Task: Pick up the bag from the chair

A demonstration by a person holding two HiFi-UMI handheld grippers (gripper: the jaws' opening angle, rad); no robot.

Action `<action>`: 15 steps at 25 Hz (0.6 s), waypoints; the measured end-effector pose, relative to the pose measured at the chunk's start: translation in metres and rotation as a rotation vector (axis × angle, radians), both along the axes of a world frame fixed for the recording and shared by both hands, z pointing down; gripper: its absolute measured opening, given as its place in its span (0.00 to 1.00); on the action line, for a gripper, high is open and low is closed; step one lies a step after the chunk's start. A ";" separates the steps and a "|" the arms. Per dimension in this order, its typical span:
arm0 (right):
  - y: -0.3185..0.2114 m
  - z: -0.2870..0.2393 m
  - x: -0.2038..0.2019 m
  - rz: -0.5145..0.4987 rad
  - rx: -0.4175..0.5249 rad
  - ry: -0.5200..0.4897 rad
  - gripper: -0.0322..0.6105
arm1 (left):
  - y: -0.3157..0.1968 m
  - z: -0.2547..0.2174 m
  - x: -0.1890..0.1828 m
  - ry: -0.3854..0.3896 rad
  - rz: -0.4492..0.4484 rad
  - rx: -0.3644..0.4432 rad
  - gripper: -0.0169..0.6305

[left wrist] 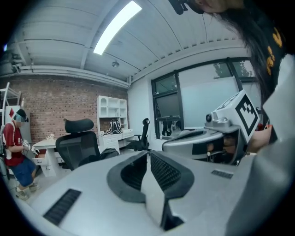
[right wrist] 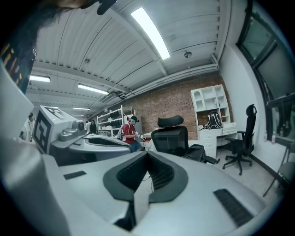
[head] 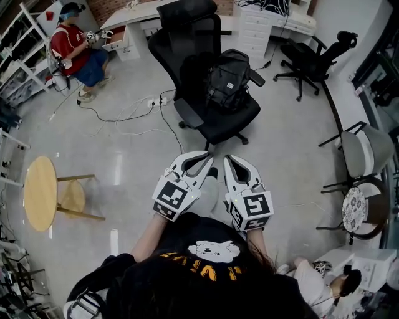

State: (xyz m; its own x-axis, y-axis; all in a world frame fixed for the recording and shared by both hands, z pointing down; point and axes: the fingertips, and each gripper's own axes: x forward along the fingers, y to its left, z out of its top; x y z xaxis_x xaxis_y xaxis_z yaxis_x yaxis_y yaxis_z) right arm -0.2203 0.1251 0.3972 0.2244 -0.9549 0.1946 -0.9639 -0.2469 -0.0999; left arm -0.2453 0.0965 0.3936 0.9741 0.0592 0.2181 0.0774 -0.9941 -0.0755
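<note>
The bag (head: 229, 80) is sitting on the seat of the chair (head: 218, 121), leaning against its backrest, at twelve o'clock from the person. The left claw (head: 198, 157) and right claw (head: 232, 159) are hovering side by side just before the chair, apart from the bag. A worktop (head: 124, 17) is standing behind the chair toward eleven o'clock, with a seated person (head: 72, 47) at ten. A second chair (head: 312, 59) is standing at one o'clock, and what seems to be a small round table (head: 40, 193) is sitting at nine.

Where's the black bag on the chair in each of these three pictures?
Head view: the bag sits upper centre, on the seat.
Left gripper view: the bag is small, left of centre.
Right gripper view: the bag lies right of centre.
Shared landmark: the black chair holding it.
</note>
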 end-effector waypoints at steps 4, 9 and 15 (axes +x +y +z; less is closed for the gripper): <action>-0.008 0.002 0.021 0.023 -0.017 0.007 0.05 | -0.010 0.001 0.024 -0.001 0.029 0.004 0.07; -0.026 0.006 0.061 0.041 -0.019 -0.009 0.05 | -0.034 0.003 0.065 0.010 0.043 -0.028 0.07; -0.055 0.009 0.137 0.060 -0.030 -0.033 0.05 | -0.066 0.005 0.141 0.019 0.076 -0.050 0.07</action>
State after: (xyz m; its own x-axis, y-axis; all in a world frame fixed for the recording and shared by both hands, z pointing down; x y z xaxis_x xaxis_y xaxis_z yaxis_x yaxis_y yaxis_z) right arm -0.0828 0.0703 0.4064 0.2738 -0.9336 0.2311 -0.9437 -0.3071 -0.1226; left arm -0.1041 0.0300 0.3988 0.9703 0.1438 0.1944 0.1521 -0.9880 -0.0284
